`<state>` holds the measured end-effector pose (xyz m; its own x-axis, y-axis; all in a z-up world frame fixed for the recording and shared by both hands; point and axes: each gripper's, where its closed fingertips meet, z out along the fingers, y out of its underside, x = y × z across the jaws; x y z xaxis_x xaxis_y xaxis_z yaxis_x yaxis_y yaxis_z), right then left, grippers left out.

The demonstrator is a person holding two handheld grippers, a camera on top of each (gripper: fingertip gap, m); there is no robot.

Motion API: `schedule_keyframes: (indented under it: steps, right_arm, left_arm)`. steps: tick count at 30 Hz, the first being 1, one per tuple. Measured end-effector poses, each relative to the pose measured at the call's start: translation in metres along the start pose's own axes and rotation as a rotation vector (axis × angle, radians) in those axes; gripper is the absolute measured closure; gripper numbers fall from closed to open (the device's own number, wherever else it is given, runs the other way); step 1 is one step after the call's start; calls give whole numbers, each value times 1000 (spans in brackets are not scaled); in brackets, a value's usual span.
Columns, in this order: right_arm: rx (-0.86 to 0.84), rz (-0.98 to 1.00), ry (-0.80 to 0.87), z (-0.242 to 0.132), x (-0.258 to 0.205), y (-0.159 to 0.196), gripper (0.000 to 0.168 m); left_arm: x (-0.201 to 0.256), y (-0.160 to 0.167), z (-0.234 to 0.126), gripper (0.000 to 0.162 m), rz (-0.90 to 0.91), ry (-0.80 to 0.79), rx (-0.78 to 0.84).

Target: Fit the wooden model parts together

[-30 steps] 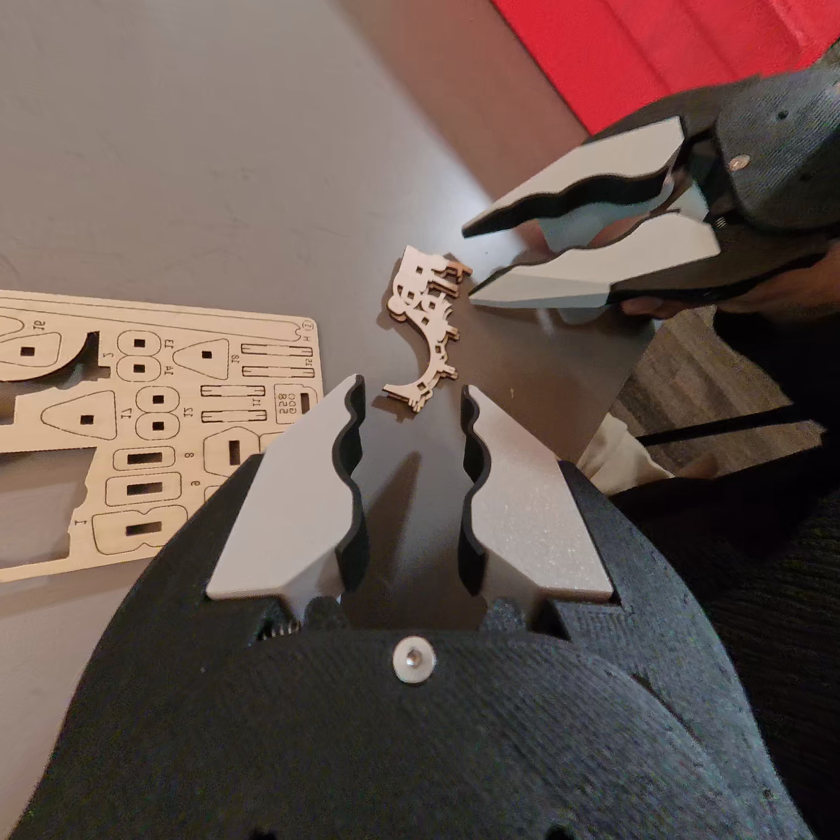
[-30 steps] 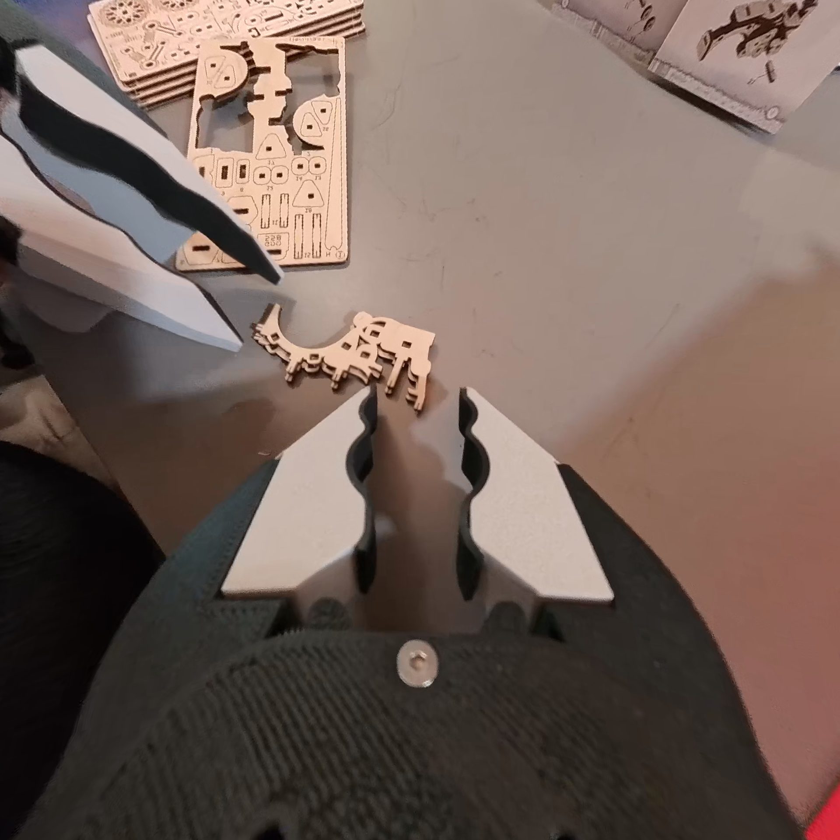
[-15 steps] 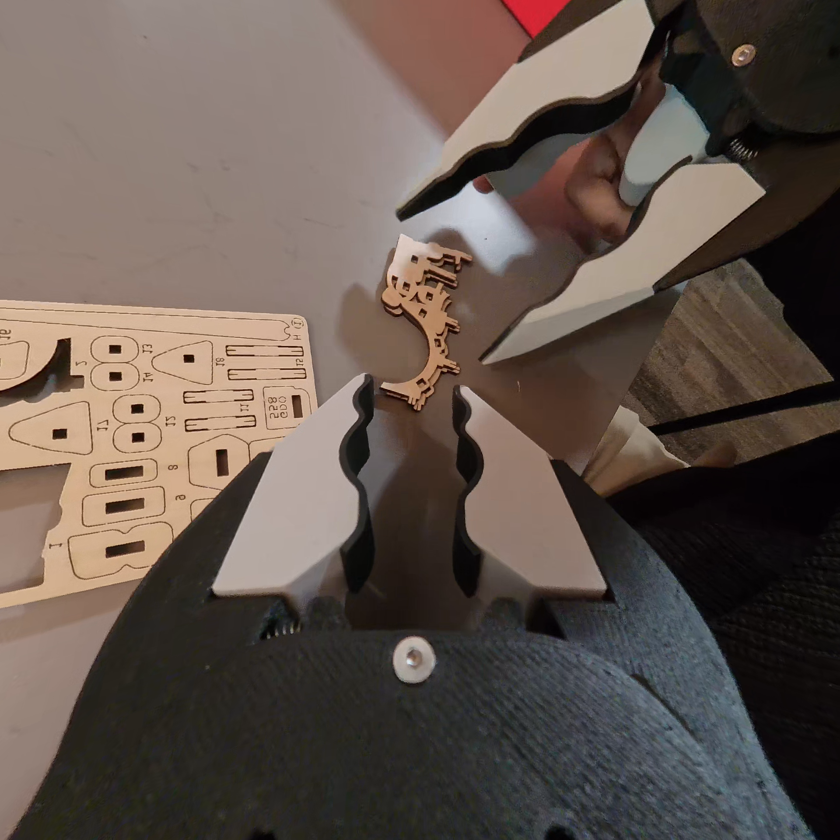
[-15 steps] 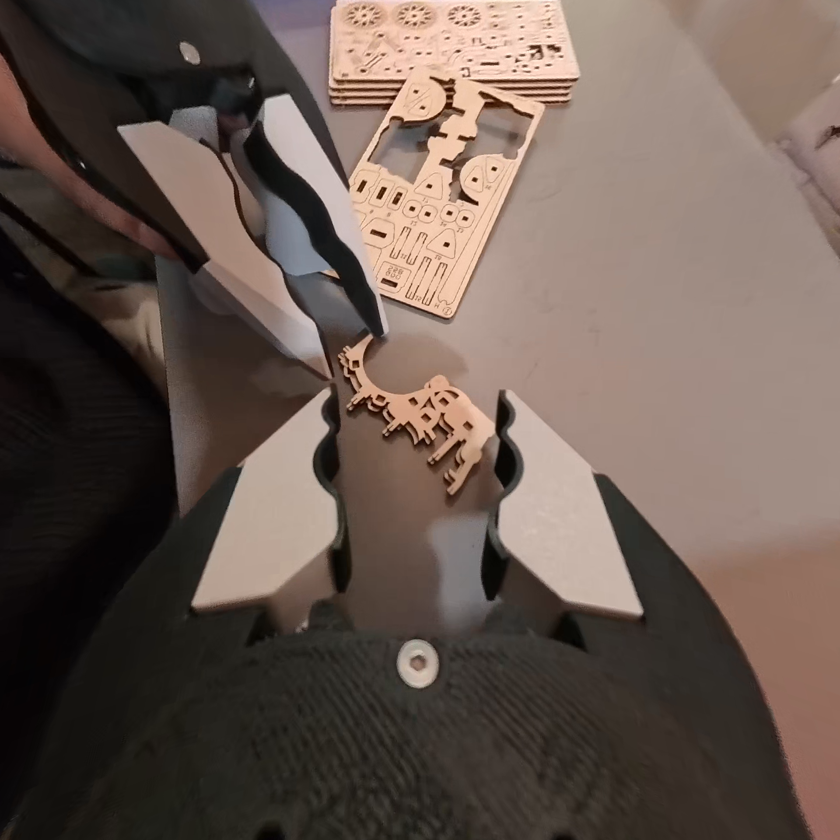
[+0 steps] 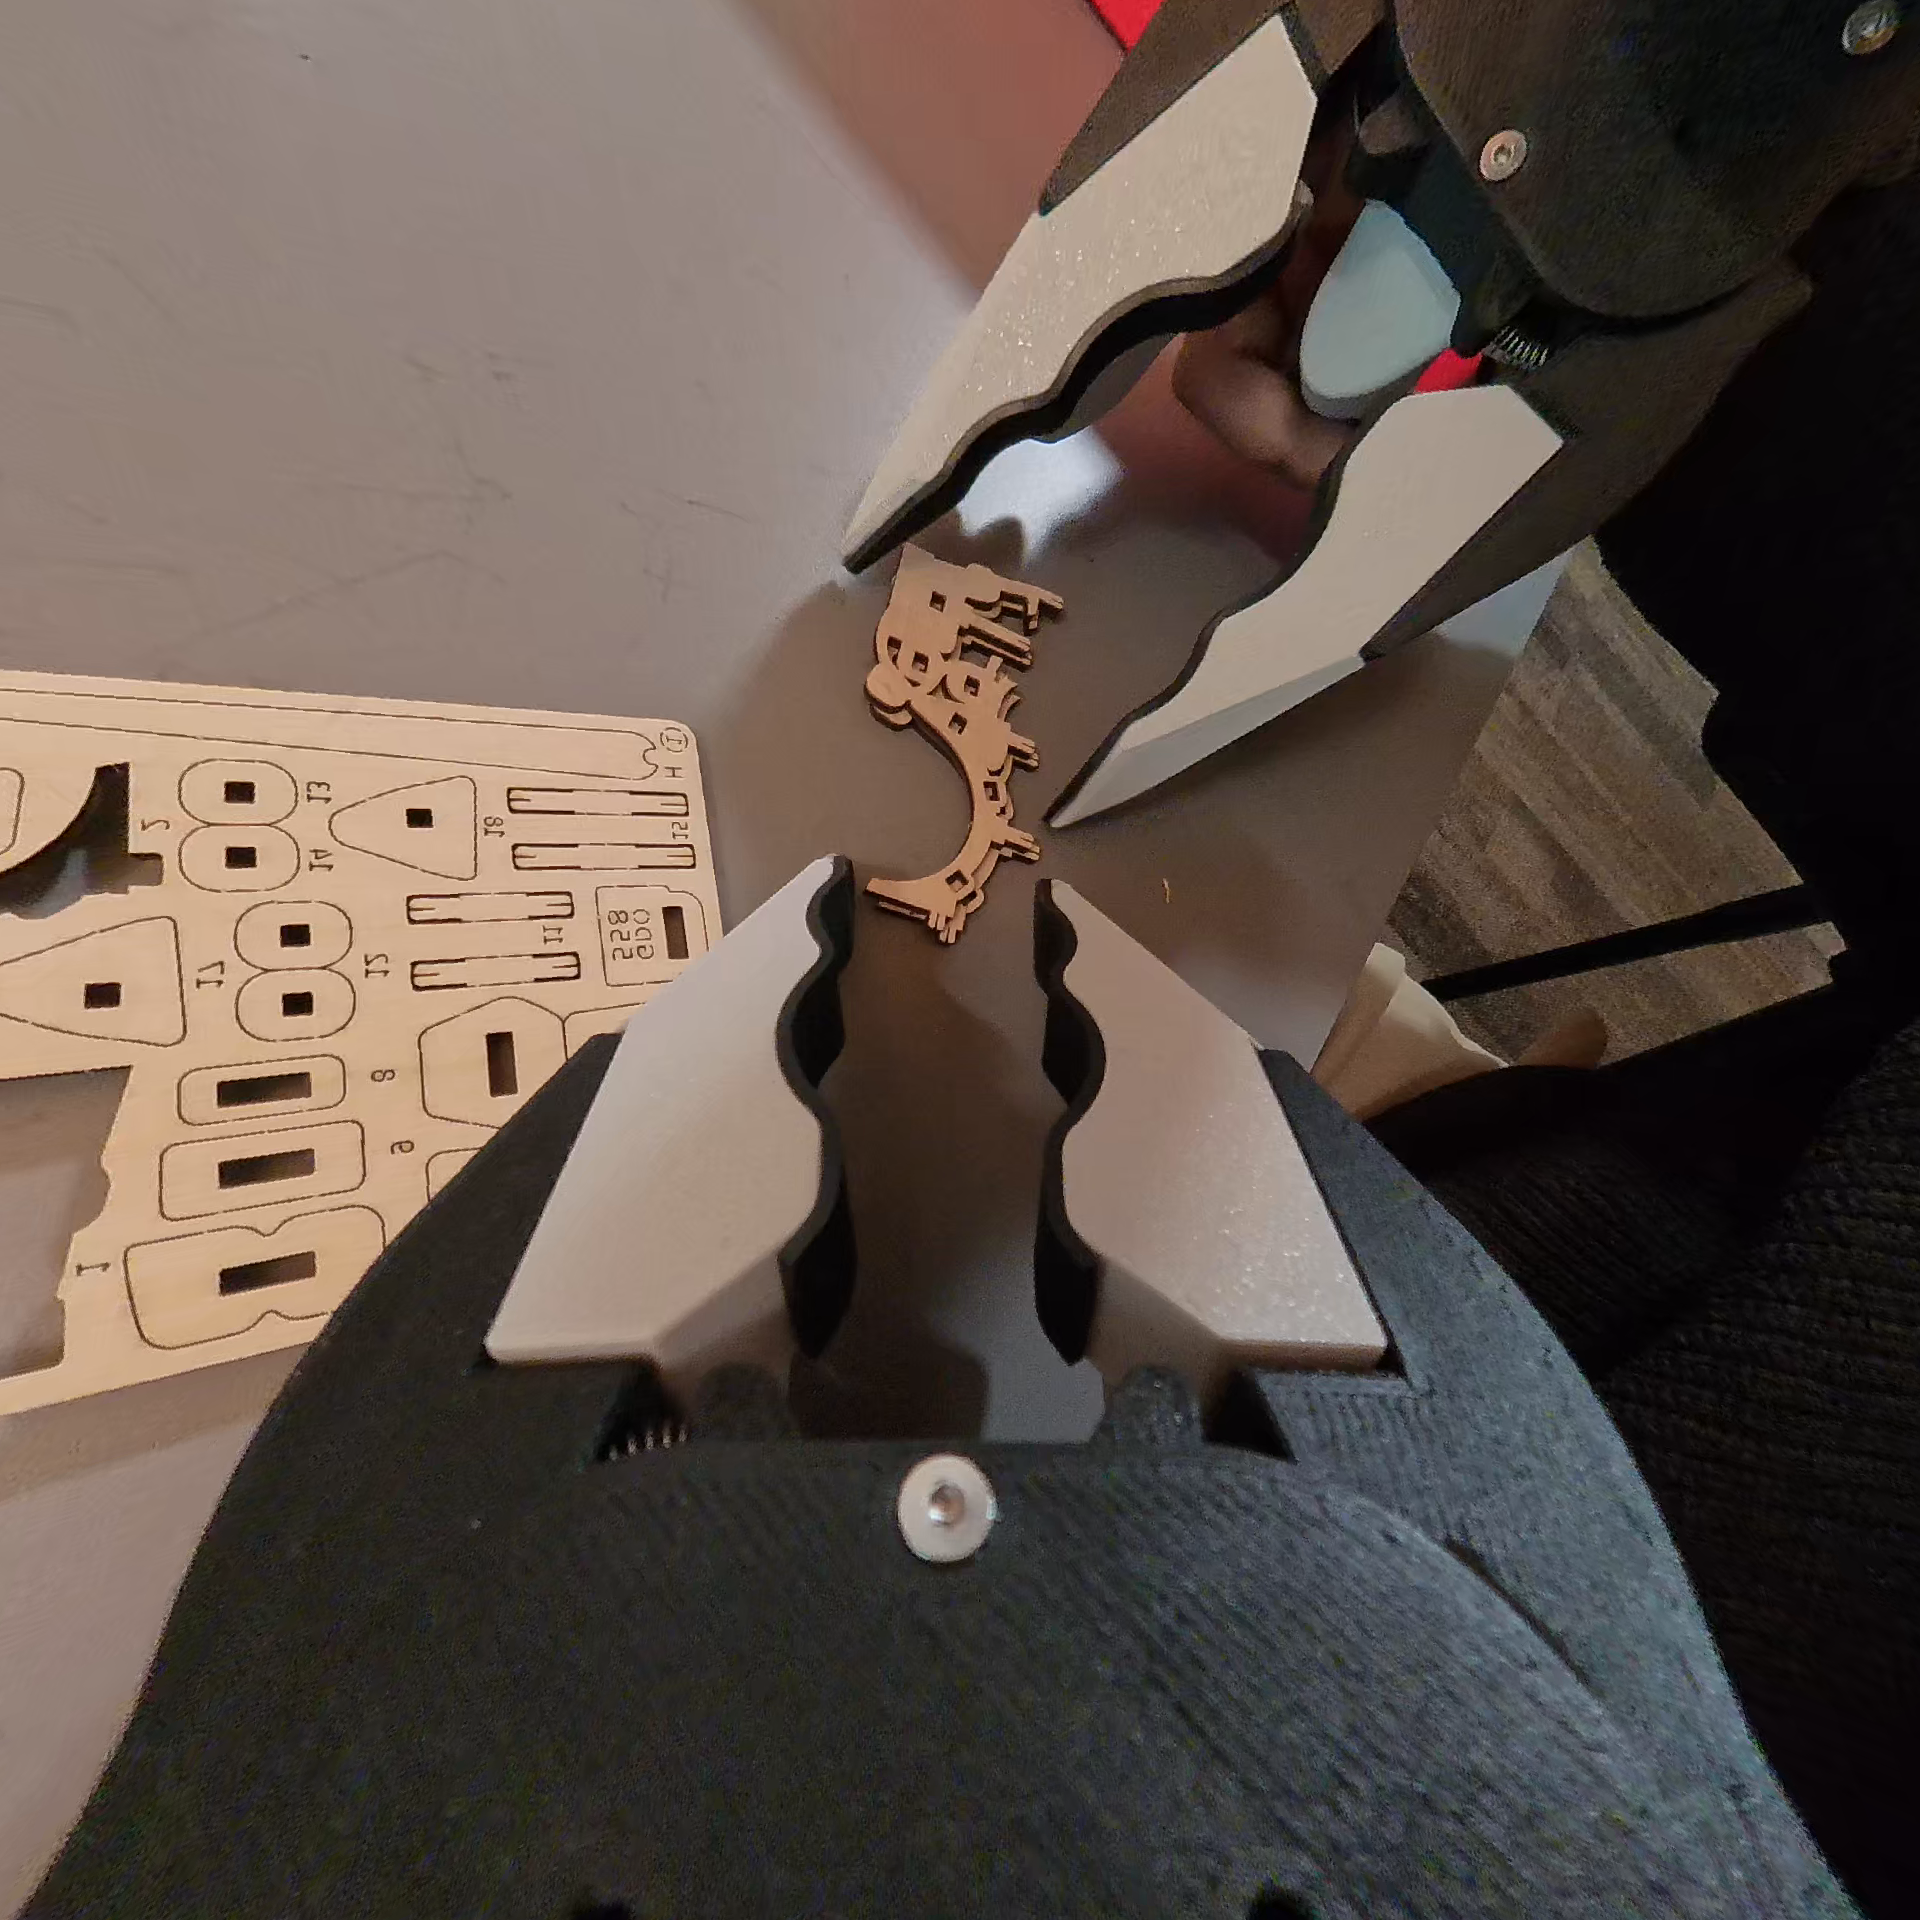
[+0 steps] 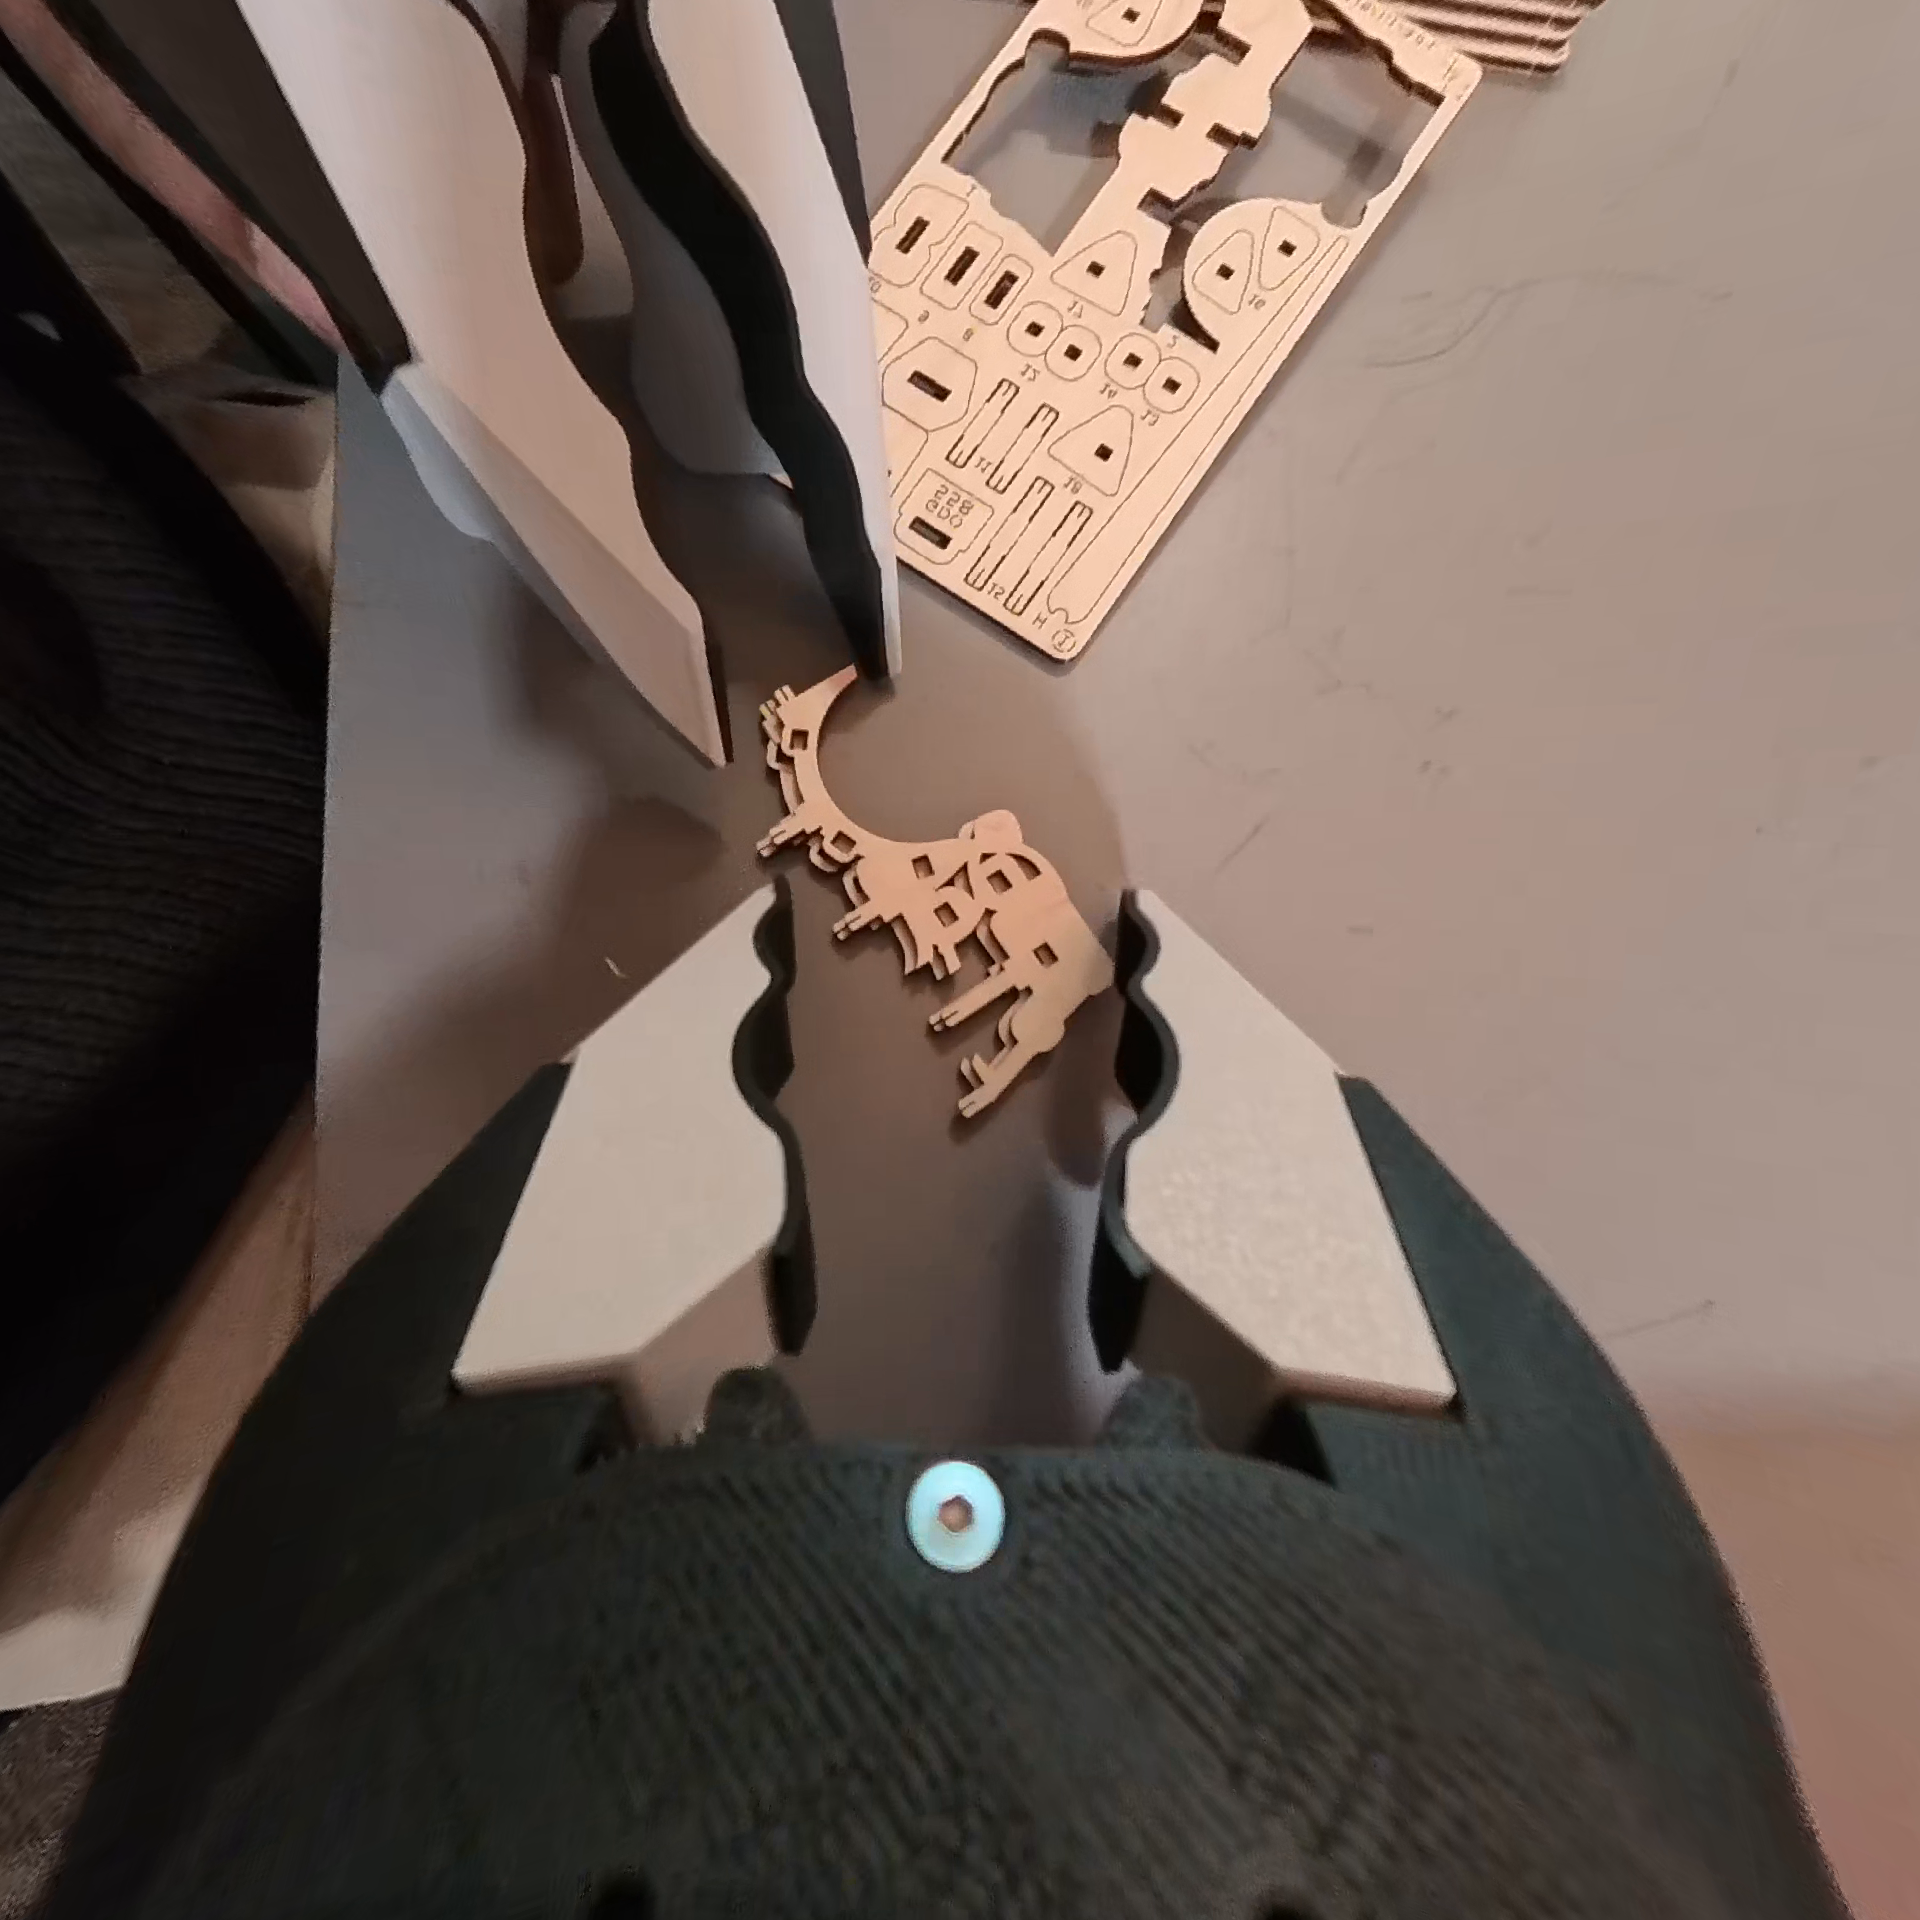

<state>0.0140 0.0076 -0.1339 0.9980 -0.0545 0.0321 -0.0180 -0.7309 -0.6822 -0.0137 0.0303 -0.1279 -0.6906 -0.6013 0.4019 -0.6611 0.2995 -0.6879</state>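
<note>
Right wrist view | both grippers spread, empty | stacked wooden parts flat between right gripper tips, curved end at left gripper tips | step: pickup; next likely careful pinch.

Left tool and right tool both gape, tips facing.
</note>
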Motion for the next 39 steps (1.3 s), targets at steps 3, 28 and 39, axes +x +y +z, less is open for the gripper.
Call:
schedule_keyframes:
  steps: [3,28,39]
  right_arm:
    - [-2,0,2,-1,1,1,111]
    - [-11,-33,-27,-3,-10,2,112]
    - [-22,38,-14,-9,-6,11,127]
  left_arm:
    - [0,0,0,128,-4,4,1]
    - [2,-1,0,126,-18,33,8]
    - [2,-3,-1,124,-26,38,18]
